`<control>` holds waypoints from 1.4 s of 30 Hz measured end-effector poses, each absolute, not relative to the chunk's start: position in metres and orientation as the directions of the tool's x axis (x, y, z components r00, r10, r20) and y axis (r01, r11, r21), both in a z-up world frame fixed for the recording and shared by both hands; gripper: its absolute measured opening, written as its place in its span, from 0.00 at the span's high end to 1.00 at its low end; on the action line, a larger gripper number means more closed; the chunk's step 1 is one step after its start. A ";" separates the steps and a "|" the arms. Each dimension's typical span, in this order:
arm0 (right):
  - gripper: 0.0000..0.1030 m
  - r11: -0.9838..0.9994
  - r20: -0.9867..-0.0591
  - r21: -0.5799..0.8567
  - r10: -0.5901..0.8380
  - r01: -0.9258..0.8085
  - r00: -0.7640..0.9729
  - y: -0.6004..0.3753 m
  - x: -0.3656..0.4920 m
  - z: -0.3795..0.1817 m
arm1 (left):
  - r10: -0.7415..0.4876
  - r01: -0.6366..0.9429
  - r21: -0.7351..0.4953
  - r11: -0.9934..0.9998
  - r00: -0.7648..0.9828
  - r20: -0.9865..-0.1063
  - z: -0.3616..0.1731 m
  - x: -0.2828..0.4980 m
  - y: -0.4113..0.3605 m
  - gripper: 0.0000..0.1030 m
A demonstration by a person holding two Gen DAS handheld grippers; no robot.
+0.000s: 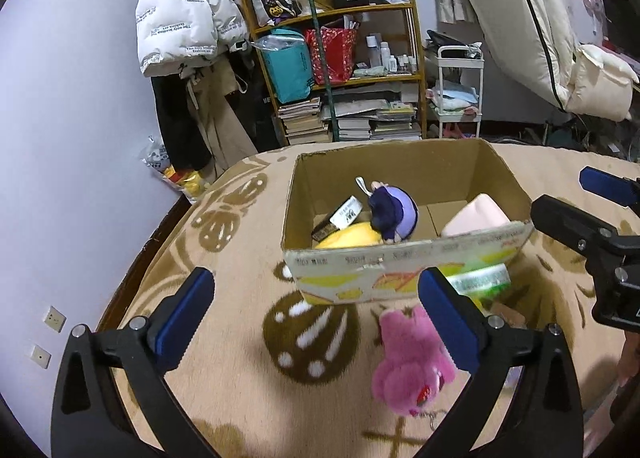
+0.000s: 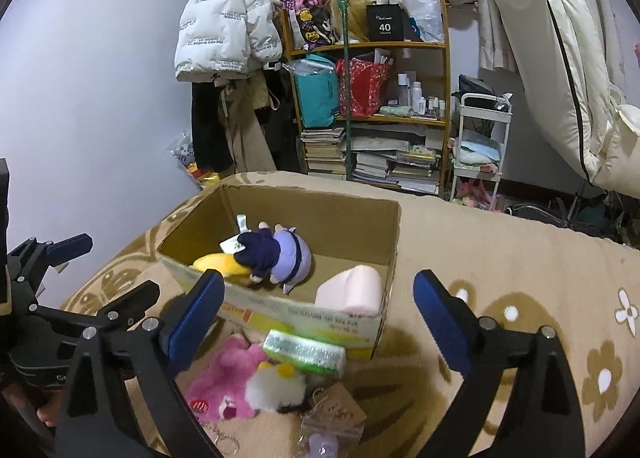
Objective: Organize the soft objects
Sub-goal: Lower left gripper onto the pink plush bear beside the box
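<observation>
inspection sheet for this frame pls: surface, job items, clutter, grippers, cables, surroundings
Surface: tan blanket with brown flower print.
Job's things: cardboard box holds a purple-and-navy plush doll, a yellow plush and a pink cushion. Pink plush bear, white fluffy plush and green-white pack lie outside, before the box.
Clutter: small bagged purple item and a keychain by the plushes.
Grippers: left gripper open, empty; right gripper open, empty.
Cables: nothing seen on the blanket.
Surroundings: wooden shelf with books and bags, white puffer jacket, white cart, upended mattress.
</observation>
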State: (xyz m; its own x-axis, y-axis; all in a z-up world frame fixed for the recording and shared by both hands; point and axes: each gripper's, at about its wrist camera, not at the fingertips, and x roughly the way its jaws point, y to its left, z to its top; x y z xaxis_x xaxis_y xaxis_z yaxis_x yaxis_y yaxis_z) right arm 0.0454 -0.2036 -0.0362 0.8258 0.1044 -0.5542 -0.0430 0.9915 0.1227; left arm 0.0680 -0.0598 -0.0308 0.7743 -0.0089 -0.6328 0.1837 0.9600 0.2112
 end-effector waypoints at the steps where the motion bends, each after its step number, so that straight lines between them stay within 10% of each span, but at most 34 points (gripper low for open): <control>1: 0.03 0.992 -0.557 0.123 0.103 -0.041 0.824 -0.203 0.042 -0.036 | -0.021 0.190 0.193 0.963 0.765 -0.644 -0.030 0.065 -0.058 0.02; 42: 0.03 0.950 -0.724 0.300 0.165 0.090 0.670 -0.222 0.059 -0.091 | -0.023 0.241 0.119 0.963 0.516 -0.857 -0.099 0.082 -0.071 0.02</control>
State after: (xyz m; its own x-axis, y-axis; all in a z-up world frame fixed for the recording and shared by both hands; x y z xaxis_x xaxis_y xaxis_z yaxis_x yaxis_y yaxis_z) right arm 0.0591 -0.2216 -0.0914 0.6698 0.1651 -0.7239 0.0903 0.9496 0.3001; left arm 0.0825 -0.0710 -0.0994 0.5156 -0.0227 -0.8565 0.2406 0.9633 0.1193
